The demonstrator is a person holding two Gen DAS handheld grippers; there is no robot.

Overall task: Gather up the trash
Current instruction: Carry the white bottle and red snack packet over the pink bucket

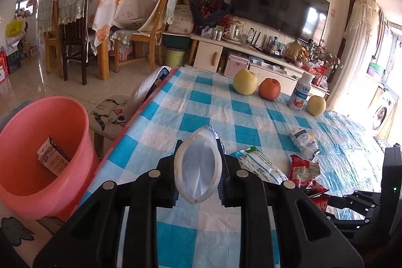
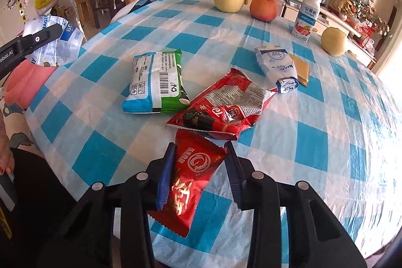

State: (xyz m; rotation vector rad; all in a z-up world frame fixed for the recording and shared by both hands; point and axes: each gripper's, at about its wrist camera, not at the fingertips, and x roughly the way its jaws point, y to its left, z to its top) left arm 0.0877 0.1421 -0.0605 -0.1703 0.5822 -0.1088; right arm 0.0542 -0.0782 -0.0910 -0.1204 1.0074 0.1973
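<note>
Left tongs (image 1: 198,173) clamp a clear plastic pouch (image 1: 198,168), its long axis vertical at lower centre. Right tongs (image 2: 198,173) stand apart astride a red wrapper (image 2: 191,182) on the counter (image 2: 326,142), running lengthwise between them. The pink bin (image 1: 37,155) at left holds a small carton (image 1: 52,157).

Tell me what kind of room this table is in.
Most likely a home living and dining room: a flat-screen TV hangs above a low TV cabinet, wooden dining chairs stand behind, and the checked tablecloth carries fruit and snack wrappers.
</note>
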